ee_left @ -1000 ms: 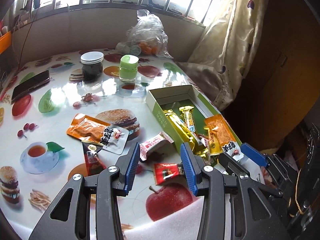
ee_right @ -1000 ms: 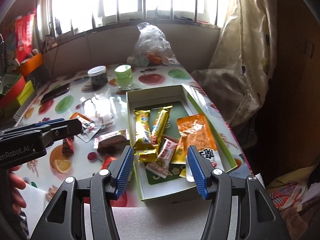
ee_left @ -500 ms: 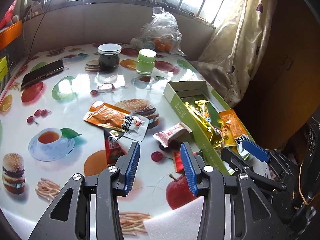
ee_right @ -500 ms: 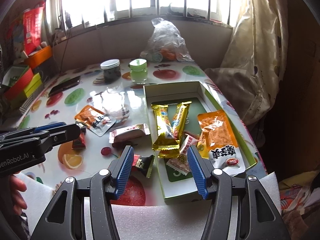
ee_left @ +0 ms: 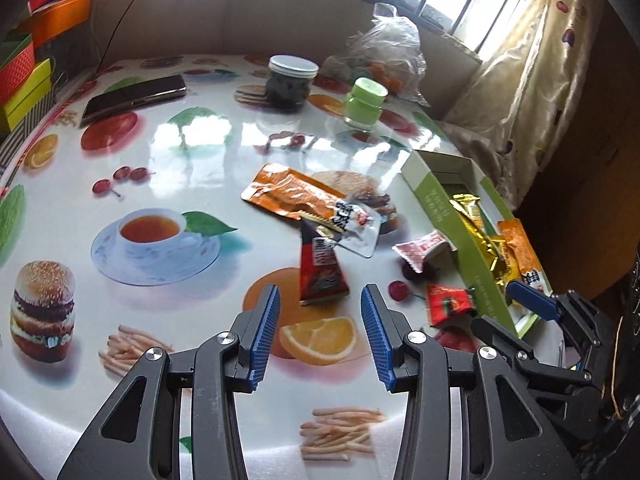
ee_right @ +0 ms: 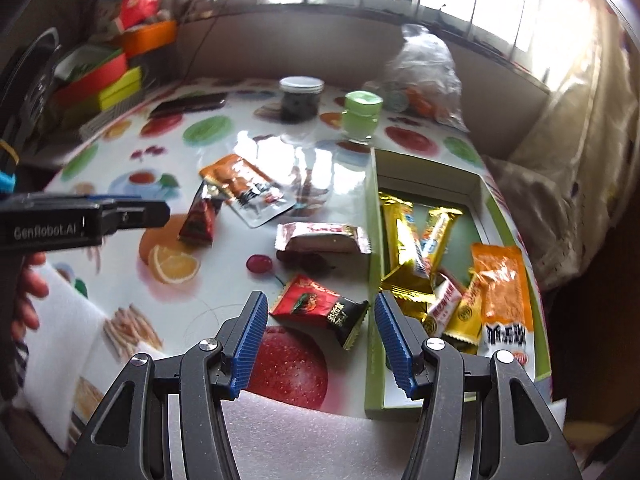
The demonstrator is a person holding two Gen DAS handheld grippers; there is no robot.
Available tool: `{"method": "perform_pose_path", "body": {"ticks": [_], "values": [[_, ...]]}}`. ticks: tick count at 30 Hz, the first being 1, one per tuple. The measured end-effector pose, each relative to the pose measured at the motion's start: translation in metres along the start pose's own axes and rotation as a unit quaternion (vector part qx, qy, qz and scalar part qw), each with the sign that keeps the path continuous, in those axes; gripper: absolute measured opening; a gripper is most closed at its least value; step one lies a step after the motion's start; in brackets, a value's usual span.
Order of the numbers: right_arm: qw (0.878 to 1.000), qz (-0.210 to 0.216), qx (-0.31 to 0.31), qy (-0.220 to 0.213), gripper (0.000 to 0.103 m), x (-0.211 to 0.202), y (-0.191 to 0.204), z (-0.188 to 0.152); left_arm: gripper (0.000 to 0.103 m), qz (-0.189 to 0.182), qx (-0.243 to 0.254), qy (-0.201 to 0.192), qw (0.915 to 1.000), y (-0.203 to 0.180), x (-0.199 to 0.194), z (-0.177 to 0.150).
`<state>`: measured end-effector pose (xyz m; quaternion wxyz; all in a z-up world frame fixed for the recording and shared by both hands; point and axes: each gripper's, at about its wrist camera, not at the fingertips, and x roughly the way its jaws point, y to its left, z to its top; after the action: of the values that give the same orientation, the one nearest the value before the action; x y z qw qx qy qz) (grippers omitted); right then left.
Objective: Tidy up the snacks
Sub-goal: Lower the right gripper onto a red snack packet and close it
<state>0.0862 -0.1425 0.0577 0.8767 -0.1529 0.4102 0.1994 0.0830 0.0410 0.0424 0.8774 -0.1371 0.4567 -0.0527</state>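
Observation:
A green box (ee_right: 373, 240) lies at the table's right, holding gold bars (ee_right: 400, 240), an orange pouch (ee_right: 502, 292) and small sweets. Loose on the table are a dark red sachet (ee_left: 322, 270), an orange pouch (ee_left: 304, 200), a pink wrapped bar (ee_right: 322, 237) and a red-black candy (ee_right: 320, 310). My left gripper (ee_left: 320, 308) is open and empty, just short of the dark red sachet. My right gripper (ee_right: 318, 316) hangs open with the red-black candy seen between its fingers, untouched. The right gripper (ee_left: 532, 308) also shows at the box's near end.
At the back stand a dark jar (ee_left: 292, 80), a green jar (ee_left: 365, 102), a plastic bag of fruit (ee_left: 384, 52) and a phone (ee_left: 134, 94). Coloured boxes (ee_right: 100, 80) pile up at the far left. A hand (ee_right: 28, 292) holds the left gripper. A curtain hangs right.
Both grippers have shifted left and lower over the table. The left one now faces the dark red sachet; the right one has left the box and frames the red-black candy.

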Motion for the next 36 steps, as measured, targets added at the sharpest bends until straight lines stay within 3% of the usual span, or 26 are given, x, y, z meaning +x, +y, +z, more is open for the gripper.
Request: {"method": "perform_pose_path", "body": {"ticks": [7, 17, 23, 28, 32, 36], "values": [[0.992, 0.036, -0.118, 0.032, 0.056, 0.016, 0.014, 0.007, 0.044, 0.002, -0.016, 0.012, 0.9998, 0.011, 0.010, 0.000], [0.975, 0.060, -0.198, 0.084, 0.056, 0.040, 0.016, 0.016, 0.044, 0.003, -0.027, 0.024, 0.9993, 0.020, 0.021, 0.001], [0.959, 0.042, -0.253, 0.121, 0.056, 0.052, 0.019, 0.017, 0.044, 0.000, -0.033, 0.028, 0.9991, 0.024, 0.025, 0.002], [0.957, 0.048, -0.255, 0.133, 0.056, 0.055, 0.017, 0.020, 0.044, -0.004, -0.035, 0.027, 0.9990, 0.026, 0.026, 0.003], [0.962, 0.070, -0.221, 0.143, 0.056, 0.057, 0.014, 0.021, 0.044, -0.009, -0.039, 0.028, 0.9988, 0.027, 0.028, 0.005], [0.971, 0.106, -0.160, 0.145, 0.044, 0.058, 0.013, 0.020, 0.044, -0.012, -0.038, 0.030, 0.9988, 0.025, 0.029, 0.006]]}}
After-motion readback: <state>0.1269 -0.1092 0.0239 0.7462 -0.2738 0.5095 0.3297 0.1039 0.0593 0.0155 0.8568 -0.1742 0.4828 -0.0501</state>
